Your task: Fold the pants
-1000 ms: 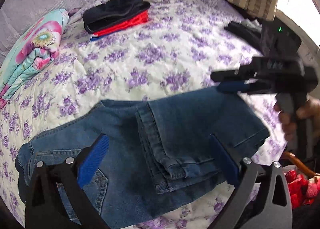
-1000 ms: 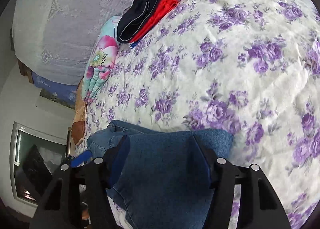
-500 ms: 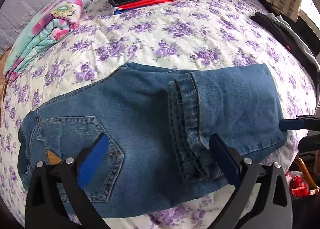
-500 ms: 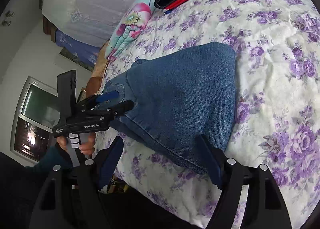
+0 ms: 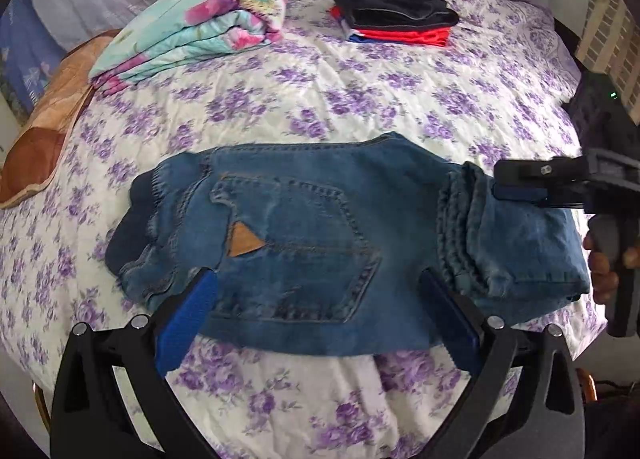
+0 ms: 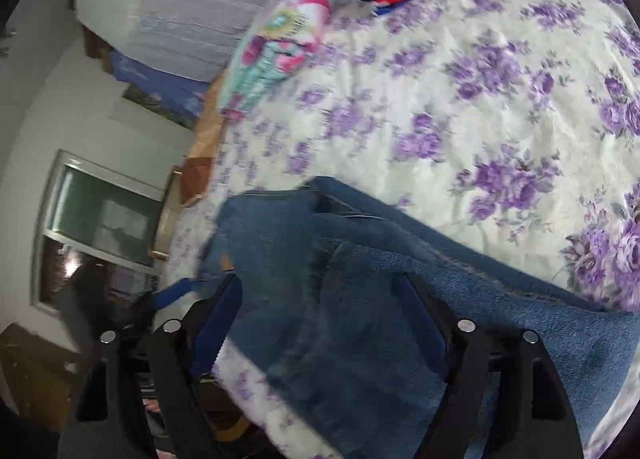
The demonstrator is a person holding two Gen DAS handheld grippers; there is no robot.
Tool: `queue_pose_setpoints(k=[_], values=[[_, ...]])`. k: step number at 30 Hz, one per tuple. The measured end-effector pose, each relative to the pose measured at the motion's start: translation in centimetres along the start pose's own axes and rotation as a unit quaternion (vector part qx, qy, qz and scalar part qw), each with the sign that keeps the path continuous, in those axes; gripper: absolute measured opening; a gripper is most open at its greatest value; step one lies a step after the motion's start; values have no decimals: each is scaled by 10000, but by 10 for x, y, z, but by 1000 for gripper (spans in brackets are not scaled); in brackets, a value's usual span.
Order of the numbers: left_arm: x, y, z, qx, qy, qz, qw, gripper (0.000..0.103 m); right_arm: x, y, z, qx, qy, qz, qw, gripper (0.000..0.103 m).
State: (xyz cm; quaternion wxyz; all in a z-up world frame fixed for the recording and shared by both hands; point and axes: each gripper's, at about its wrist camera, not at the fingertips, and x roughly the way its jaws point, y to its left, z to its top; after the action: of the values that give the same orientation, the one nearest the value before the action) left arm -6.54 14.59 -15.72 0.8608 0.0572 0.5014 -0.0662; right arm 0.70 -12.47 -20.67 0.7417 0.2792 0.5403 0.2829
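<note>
The blue jeans lie folded on the flowered bed near its front edge, back pocket up, with the leg ends folded over on the right. My left gripper is open and empty, just in front of the jeans' near edge. My right gripper shows side-on in the left wrist view, over the jeans' right end. In the right wrist view the right gripper is open, its jaws spread above the denim, holding nothing.
A folded floral blanket lies at the back left of the bed. A stack of folded black and red clothes sits at the back. A brown pillow lies at the left edge. A window is beyond the bed.
My left gripper has pulled back and shifted left, so the whole folded jeans show. My right gripper has moved in over the jeans' right end. The leg fold lies flat.
</note>
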Motion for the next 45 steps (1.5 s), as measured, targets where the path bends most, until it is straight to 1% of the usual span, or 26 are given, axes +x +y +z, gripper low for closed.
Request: queue_pose_setpoints(k=[1,4,5,6,7,9,10,11,12,13,14,15,17,18,19,21,23,26,27,29,32,38,41,42,44,45], values=[[-3,9,-5,-124,4,79,9999,98,5,-1,3,-101,-4,-165,9998,67],[-13,39,-21,-529,10,262,9983,99,1,17,6,-414,144,-300,9986,72],[-16,50,-27,-691,10,330,9971,99,-6,27,4,-577,104,-289,9979,72],[-19,59,-31,-838,12,368,9958,99,-13,35,-1,-738,55,-201,9971,75],[-21,69,-35,-991,10,387,9943,99,-19,43,-7,-837,42,-25,9965,81],[-25,90,-44,-1336,-13,361,9904,98,-24,49,-24,-810,156,401,9958,85],[-25,99,-48,-1511,-16,290,9881,99,-20,48,-33,-737,291,533,9954,86],[-25,106,-51,-1669,-10,196,9858,99,-11,44,-40,-650,460,534,9954,86],[-22,116,-54,-1900,10,16,9818,98,-1,38,-46,-577,626,312,9959,86],[-19,123,-57,-2087,30,-178,9778,98,8,33,-53,-597,723,42,9956,83],[-15,130,-59,-2302,59,-457,9720,98,11,34,-58,-773,659,-80,9948,83],[-10,137,-61,-2590,55,-897,9617,98,10,41,-61,-933,641,-186,9934,84],[1,150,-66,-3165,-36,-1821,9310,98,11,55,-61,-1054,809,-316,9906,88],[8,155,-68,-3430,-84,-2164,9140,98,10,58,-59,-1066,845,-290,9903,89],[14,158,-69,-3645,-146,-2396,8997,98,6,60,-60,-1044,854,-237,9906,89],[26,164,-70,-3954,-272,-2713,8771,98,0,63,-57,-876,783,-83,9930,89],[38,169,-72,-4207,-346,-2930,8579,98,-3,65,-57,-666,681,104,9954,89],[57,179,-78,-4561,-291,-3070,8348,98,-5,67,-59,-523,630,193,9965,89],[60,181,-79,-4623,-313,-3116,8296,98,-5,67,-59,-525,642,154,9964,89],[64,183,-79,-4712,-402,-3206,8207,98,-5,70,-59,-521,650,85,9965,89],[69,186,-74,-4764,-486,-3253,8154,98,-4,73,-58,-471,628,115,9968,89],[90,185,-46,-4916,-553,-3508,7951,98,3,75,-59,-400,644,103,9971,89],[89,184,-33,-4961,-686,-3722,7814,97,3,77,-59,-422,643,91,9970,89],[83,183,-30,-4937,-765,-3758,7805,97,3,78,-59,-420,643,115,9970,89],[70,180,-21,-4767,-913,-3749,7899,97,3,80,-58,-440,619,138,9970,89],[63,177,-16,-4651,-1003,-3727,7967,97,4,81,-57,-445,620,157,9970,89]])
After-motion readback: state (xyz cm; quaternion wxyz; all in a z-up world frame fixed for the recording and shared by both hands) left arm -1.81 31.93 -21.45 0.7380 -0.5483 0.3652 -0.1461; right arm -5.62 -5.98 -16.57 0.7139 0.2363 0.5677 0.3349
